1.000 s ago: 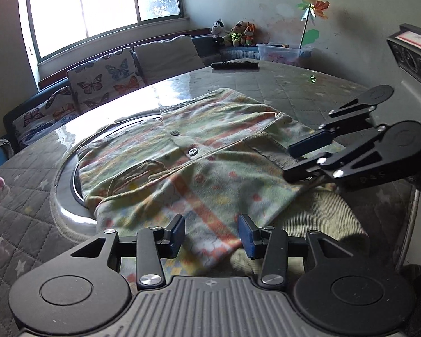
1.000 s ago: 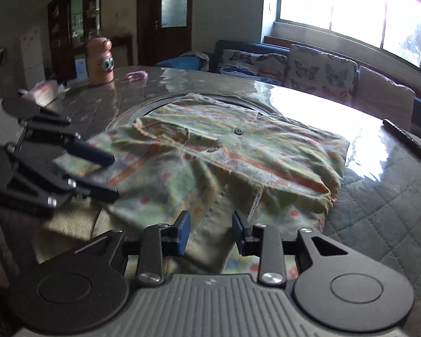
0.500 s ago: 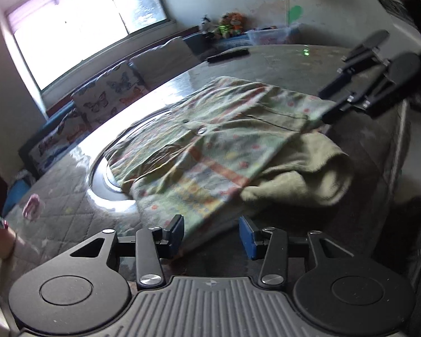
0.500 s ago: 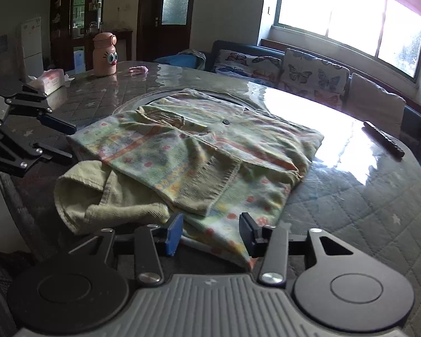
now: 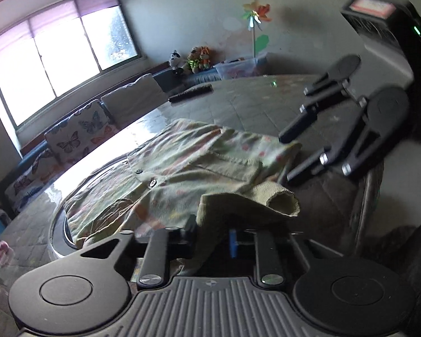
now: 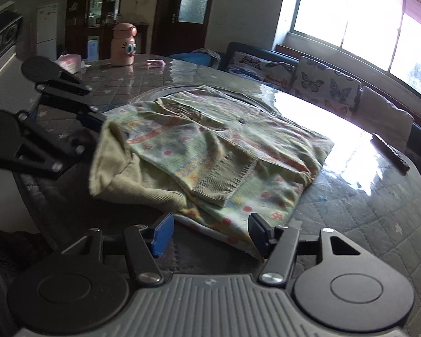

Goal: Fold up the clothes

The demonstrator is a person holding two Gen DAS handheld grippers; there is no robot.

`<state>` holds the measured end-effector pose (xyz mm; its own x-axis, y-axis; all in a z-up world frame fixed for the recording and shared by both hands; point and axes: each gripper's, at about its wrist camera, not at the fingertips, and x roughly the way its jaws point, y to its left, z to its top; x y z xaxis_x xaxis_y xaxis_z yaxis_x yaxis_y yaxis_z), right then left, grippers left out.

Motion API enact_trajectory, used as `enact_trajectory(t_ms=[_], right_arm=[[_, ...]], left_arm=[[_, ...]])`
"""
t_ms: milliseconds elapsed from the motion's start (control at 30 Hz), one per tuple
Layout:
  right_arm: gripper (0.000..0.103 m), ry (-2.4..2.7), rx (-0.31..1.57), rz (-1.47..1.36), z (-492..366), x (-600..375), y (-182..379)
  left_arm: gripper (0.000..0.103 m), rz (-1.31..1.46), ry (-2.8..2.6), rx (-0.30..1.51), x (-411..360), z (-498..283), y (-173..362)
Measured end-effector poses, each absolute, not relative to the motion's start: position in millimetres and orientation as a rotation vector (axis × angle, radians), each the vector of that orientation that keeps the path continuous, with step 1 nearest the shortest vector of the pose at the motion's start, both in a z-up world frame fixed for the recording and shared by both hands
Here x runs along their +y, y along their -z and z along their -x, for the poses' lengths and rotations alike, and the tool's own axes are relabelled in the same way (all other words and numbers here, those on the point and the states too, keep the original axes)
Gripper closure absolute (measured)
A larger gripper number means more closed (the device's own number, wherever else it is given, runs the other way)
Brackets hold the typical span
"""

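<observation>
The left gripper (image 5: 210, 236) is closing on the plain green cuffed sleeve (image 5: 247, 205), whose fabric lies pinched between its jaws and lifted off the counter (image 6: 365, 205). The patterned cardigan (image 6: 224, 151) lies half folded just ahead of the right gripper (image 6: 209, 234), whose jaws are opening, its near hem between them but not pressed.

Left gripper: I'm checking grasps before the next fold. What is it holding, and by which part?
The left gripper, jaws closing, pinches the cardigan by its plain green ribbed hem at the near edge.
</observation>
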<state>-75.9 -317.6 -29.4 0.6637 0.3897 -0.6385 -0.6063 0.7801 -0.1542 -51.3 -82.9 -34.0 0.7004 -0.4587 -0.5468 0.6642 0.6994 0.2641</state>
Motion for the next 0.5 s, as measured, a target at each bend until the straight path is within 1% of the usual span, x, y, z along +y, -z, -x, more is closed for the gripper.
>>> enact_trajectory(t_ms=[33,100,233,300,333,367,400,433,467,500], right_arm=[[0.042,-0.586,0.617,0.380,74.9,-314.6,29.3],[0.042,-0.602,0.601,0.394,72.5,-308.7,29.2],[0.042,-0.624,0.565,0.404,60.0,-294.5,29.5],[0.046,-0.634,0.559,0.407,52.6,-287.5,30.5],[0.051,-0.643,0.563,0.405,48.7,-284.4,31.1],[0.062,-0.651,0.576,0.394,44.4,-282.9,31.1],[0.069,-0.659,0.590,0.380,40.0,-281.6,31.0],[0.079,-0.672,0.610,0.354,35.3,-282.1,30.0],[0.081,-0.681,0.628,0.321,30.4,-283.6,28.1],[0.083,-0.683,0.633,0.307,28.5,-284.3,26.9]], left_arm=[[0.091,-0.433,0.647,0.480,-80.6,45.6,30.6],[0.093,-0.370,0.631,0.496,-76.2,34.7,23.9],[0.094,-0.290,0.626,0.503,-71.3,17.9,11.7],[0.094,-0.273,0.624,0.502,-70.5,12.3,8.2],[0.094,-0.268,0.623,0.504,-70.0,10.4,7.4],[0.094,-0.262,0.623,0.509,-68.9,8.7,7.4],[0.093,-0.259,0.621,0.513,-67.3,8.2,7.4],[0.090,-0.260,0.618,0.515,-65.2,8.9,7.4],[0.089,-0.264,0.614,0.516,-62.7,10.7,7.4],[0.084,-0.271,0.607,0.515,-59.8,13.9,7.3]])
